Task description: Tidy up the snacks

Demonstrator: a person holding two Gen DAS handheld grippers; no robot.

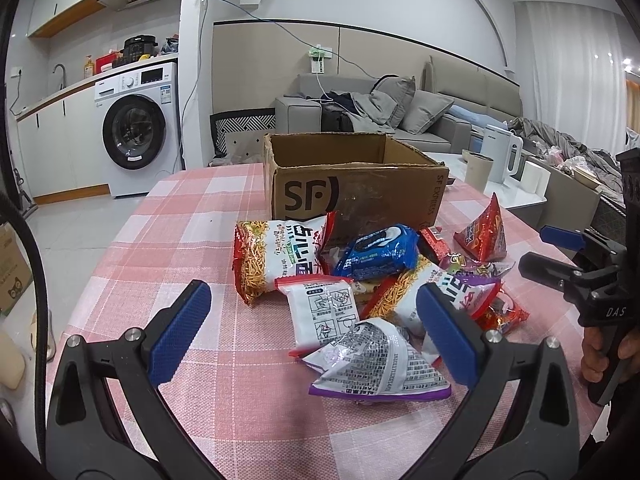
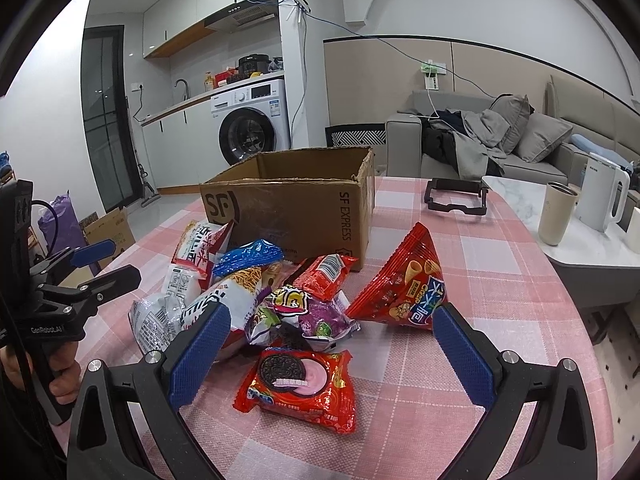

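Observation:
A pile of snack packets lies on the pink checked tablecloth [image 1: 168, 240] in front of an open brown SF cardboard box [image 1: 356, 188] [image 2: 296, 208]. My left gripper [image 1: 316, 328] hangs open above a silver and purple bag [image 1: 380, 360], near a white packet [image 1: 324, 312], a noodle-snack bag [image 1: 276, 256] and a blue cookie pack [image 1: 380, 252]. My right gripper [image 2: 332, 352] is open over a red cookie packet [image 2: 300, 384], with a red cone-snack bag [image 2: 404, 288] just beyond. Each view shows the other gripper [image 1: 560, 256] [image 2: 100, 268] at its edge, open.
A black frame [image 2: 456, 198] lies on the table right of the box. A side table [image 2: 520, 208] at the right carries a beige cup [image 2: 556, 212] and a white kettle [image 2: 604, 196]. A sofa [image 2: 500, 140] and washing machine [image 1: 136, 128] stand behind.

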